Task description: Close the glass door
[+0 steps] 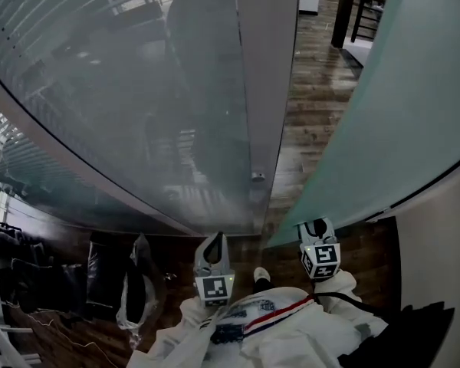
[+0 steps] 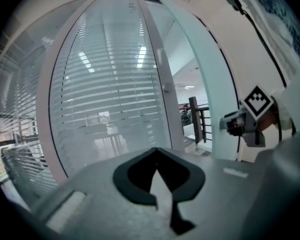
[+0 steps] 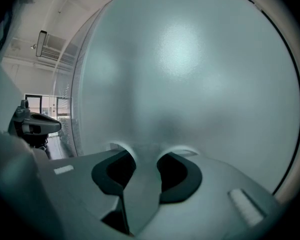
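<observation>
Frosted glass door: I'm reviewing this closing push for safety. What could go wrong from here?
The right gripper grips nothing: its open jaws meet the smooth frosted glass door seemingly tip-first, so they may skid across the pane. The left gripper, shut and empty, hovers near the grey door frame; the closing door edge might pinch it against that frame.

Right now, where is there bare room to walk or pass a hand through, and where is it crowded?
Free: the strip of wood floor between the metal door frame and the frosted glass door. Crowded: the floor at lower left, where dark bags lie by the glass wall.
</observation>
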